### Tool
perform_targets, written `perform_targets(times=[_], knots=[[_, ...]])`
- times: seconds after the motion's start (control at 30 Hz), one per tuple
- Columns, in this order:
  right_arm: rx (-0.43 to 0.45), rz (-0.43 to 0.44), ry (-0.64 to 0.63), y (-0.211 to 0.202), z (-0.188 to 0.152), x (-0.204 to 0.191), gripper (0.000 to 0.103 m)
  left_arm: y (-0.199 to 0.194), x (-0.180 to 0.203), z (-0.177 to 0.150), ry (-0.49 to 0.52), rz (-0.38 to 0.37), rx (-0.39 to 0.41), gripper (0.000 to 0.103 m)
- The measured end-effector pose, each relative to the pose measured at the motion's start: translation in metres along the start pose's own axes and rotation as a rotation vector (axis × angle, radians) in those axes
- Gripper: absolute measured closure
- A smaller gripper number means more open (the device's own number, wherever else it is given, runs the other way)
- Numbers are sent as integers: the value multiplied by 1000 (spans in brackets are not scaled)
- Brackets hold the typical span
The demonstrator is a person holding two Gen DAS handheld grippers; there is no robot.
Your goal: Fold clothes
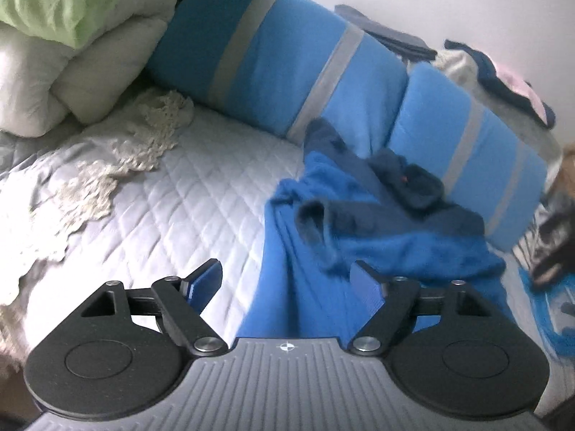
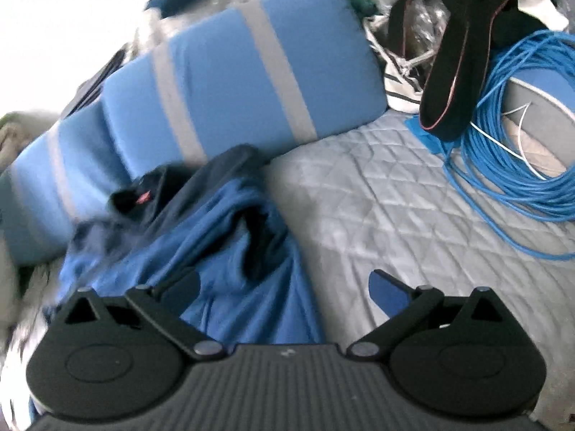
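Observation:
A crumpled blue garment with dark navy parts (image 1: 345,230) lies on the quilted grey bedspread (image 1: 201,194), its top leaning on the striped blue cushions. My left gripper (image 1: 287,283) hovers open over the garment's lower left edge, with nothing between its blue pads. In the right wrist view the same garment (image 2: 215,251) spreads to the lower left. My right gripper (image 2: 284,287) is open above the garment's right edge, its left finger over the cloth and its right finger over bare bedspread (image 2: 377,208).
Two blue cushions with grey stripes (image 1: 287,57) line the wall. White pillows and a green cloth (image 1: 54,36) sit at the far left, with a cream crochet throw (image 1: 118,165) beside them. A coil of blue cable (image 2: 510,136) and a black strap (image 2: 452,57) lie at the right.

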State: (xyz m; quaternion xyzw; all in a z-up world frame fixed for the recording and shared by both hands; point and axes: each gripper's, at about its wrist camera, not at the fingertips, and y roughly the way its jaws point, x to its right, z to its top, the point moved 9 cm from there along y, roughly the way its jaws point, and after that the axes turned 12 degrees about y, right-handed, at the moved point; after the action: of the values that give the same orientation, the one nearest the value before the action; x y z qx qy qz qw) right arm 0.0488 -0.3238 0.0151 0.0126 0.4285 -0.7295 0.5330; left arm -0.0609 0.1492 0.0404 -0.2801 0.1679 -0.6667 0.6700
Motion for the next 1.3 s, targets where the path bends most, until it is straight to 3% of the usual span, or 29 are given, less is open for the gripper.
perform_targets(times=[0.17, 0.3, 0.43, 0.53, 0.63, 0.7, 0.9, 1.1, 1.23, 1.3], knots=[[-32, -61, -79, -37, -28, 11, 0, 9, -10, -31, -27, 39, -102, 24], [-123, -113, -96, -36, -56, 25, 0, 16, -18, -56, -48, 70, -184, 25], [-162, -148, -87, -29, -72, 34, 0, 21, -25, -80, -69, 101, -265, 25], [-167, -139, -71, -28, -73, 35, 0, 25, -25, -93, -94, 84, -307, 26], [-170, -158, -71, -27, -75, 39, 0, 29, -22, -104, -119, 55, -343, 44], [-173, -170, -49, -26, -74, 43, 0, 32, -19, -104, -116, 49, -344, 48], [-228, -235, -10, -16, -77, 58, 0, 36, -24, -102, -179, 91, -346, 78], [-351, -239, 46, -2, -96, 68, 1, 39, -21, -98, -181, 100, -339, 82], [-444, -242, 137, 9, -113, 73, 12, 36, -23, -98, -194, 91, -334, 82], [-451, -246, 132, 7, -116, 71, 12, 35, -24, -98, -202, 87, -333, 82]])
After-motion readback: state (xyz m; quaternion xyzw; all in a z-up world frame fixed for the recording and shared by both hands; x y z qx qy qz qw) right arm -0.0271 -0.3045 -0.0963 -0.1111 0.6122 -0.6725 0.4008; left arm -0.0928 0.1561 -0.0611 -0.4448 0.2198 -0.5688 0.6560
